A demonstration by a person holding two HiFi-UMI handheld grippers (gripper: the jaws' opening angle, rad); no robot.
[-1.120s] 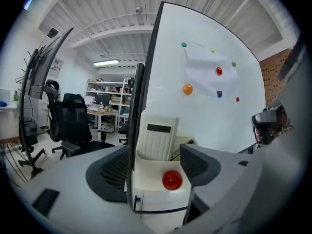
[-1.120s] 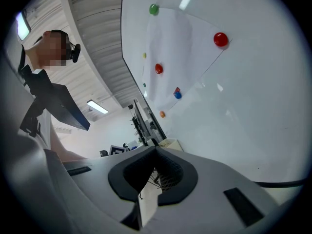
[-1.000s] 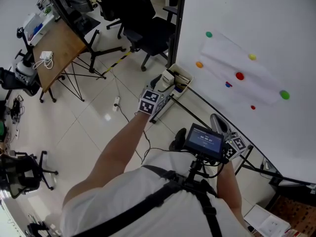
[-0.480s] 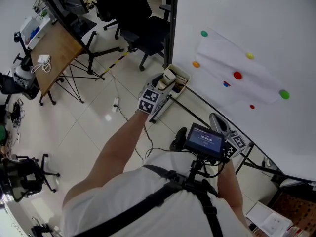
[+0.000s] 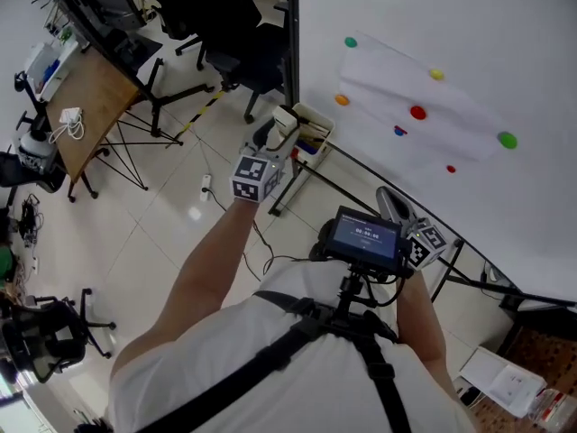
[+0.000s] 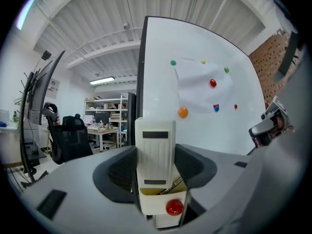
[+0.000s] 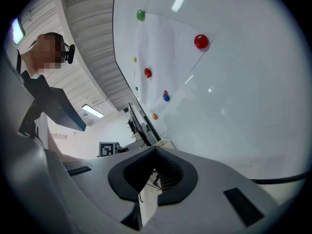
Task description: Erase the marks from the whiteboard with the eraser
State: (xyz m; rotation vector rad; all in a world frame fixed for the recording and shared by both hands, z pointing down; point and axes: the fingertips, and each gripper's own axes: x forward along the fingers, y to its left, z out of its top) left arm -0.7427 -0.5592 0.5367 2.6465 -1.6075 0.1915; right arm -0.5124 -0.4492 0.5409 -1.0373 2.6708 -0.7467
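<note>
— Since you stand nearer, what is the biggest thing over there?

— That's the whiteboard [image 5: 505,16], rising in front of the person [image 5: 270,368]. Off to the left stands a wooden counter [image 5: 95,84] with a white cable [image 5: 68,117] on it, and a black office chair [image 5: 257,52] sits by the board's left edge.

— Anything on the board?

— One sheet of paper [image 5: 397,84], pinned flat by round magnets [image 5: 417,113].

— And the tools?

— The left tool [image 6: 156,152] reaches out to the board's lower left corner. Its jaws have just been closing, and their pads now press both sides of the eraser [image 5: 285,121]. The right tool [image 7: 155,149] is held low, close to the body. Its jaws meet at the tips with nothing between them.

— Where exactly is the eraser?

— Upright in that left grip, a white ribbed block, just above the cream tray [image 6: 152,202] at the board's bottom corner. Whether its lower end is clear of the tray's rim, I can't tell.

— And the small bits?

— A red magnet [image 6: 174,207] shows on the tray's front. On the board, the orange magnet [image 5: 342,100] is nearest the eraser, the green magnet [image 5: 350,41] marks the paper's top corner, and the yellow magnet [image 5: 436,75] sits further right.
</note>
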